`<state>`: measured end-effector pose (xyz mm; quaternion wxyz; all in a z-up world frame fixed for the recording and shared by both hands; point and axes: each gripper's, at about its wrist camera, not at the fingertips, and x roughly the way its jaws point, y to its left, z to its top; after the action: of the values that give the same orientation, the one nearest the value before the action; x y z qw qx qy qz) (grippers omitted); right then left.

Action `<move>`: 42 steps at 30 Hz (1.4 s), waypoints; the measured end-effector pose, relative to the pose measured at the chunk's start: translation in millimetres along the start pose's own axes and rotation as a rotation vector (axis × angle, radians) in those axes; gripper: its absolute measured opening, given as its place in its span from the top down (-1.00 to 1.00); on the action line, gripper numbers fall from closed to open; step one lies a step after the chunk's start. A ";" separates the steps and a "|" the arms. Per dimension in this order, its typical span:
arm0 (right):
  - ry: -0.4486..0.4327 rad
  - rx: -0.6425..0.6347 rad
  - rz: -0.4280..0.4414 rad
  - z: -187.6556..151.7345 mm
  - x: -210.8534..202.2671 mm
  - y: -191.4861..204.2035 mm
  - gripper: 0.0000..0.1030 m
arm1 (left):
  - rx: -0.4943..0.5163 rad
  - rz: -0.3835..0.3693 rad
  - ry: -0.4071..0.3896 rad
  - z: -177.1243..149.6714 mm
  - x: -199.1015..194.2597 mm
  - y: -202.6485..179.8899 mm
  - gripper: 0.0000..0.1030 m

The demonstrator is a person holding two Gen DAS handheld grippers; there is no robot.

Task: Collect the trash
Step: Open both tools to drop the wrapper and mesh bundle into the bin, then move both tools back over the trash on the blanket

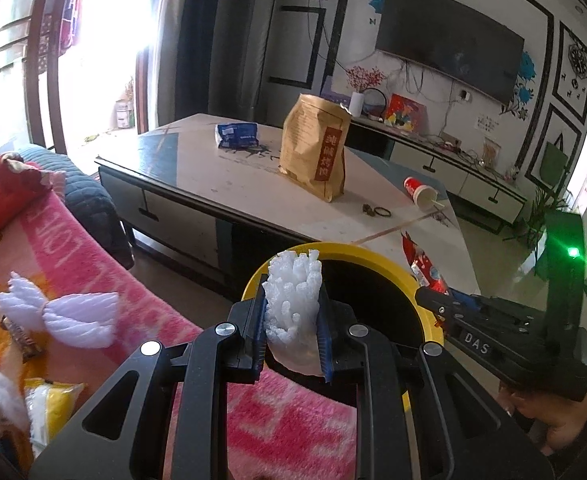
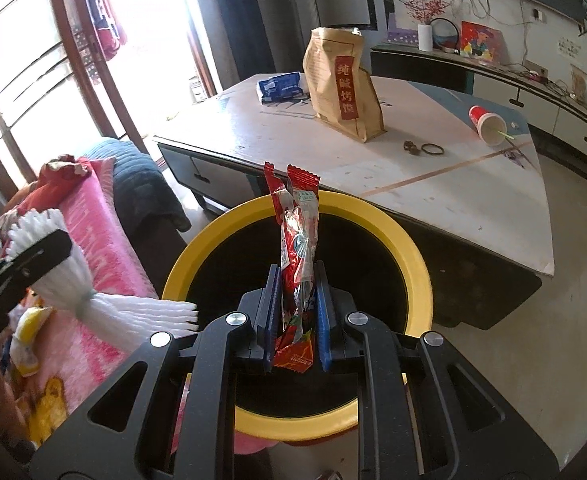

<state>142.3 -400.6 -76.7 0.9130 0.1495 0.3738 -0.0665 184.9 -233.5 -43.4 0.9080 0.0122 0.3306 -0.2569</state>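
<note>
At the far left, a pink patterned fleece blanket is spread over a sofa, and on it a second white foam net sleeve, pinched at its middle, is seen lying loose beside a yellow-and-white plastic wrapper. Next to the right, the left gripper is clamped on a white foam net sleeve, which is held upright between the blue pads just at the near-left rim of a round bin with a yellow rim and black inside. The right gripper is closed tight on a red and clear plastic snack wrapper, which is held upright over the bin's opening. Beyond the bin, a low pale-topped coffee table is seen, with a blue-and-white packet at its far left, a tall brown paper bag with a red label in the middle, and a red paper cup tipped on its side at the right.
</note>
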 end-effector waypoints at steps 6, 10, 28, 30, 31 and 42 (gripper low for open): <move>0.010 0.009 -0.008 -1.7 1.4 -3.0 0.74 | -0.014 -0.021 0.043 -1.3 22.4 -3.8 0.56; 0.012 0.027 -0.020 -1.5 1.6 -7.6 0.26 | -0.029 -0.024 0.051 -2.6 25.6 -2.7 -0.21; -0.069 -0.047 0.009 0.6 -26.1 32.9 -0.36 | -0.085 0.083 -0.070 -6.0 -46.5 31.0 -0.87; -0.076 -0.055 0.024 0.3 -29.5 40.0 -0.38 | -0.092 0.096 -0.080 -6.7 -53.1 37.9 -0.87; -0.078 -0.064 0.035 -0.6 -31.4 45.3 -0.38 | -0.097 0.106 -0.089 -7.6 -58.5 41.0 -0.87; -0.081 -0.135 0.111 -9.2 -43.0 92.6 -0.40 | -0.159 0.163 -0.145 -13.6 -90.7 74.1 -0.87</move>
<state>127.1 -309.5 -32.1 0.9376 0.1053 0.3314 0.0037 153.2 -125.0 -9.9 0.9455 -0.0516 0.2816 -0.1554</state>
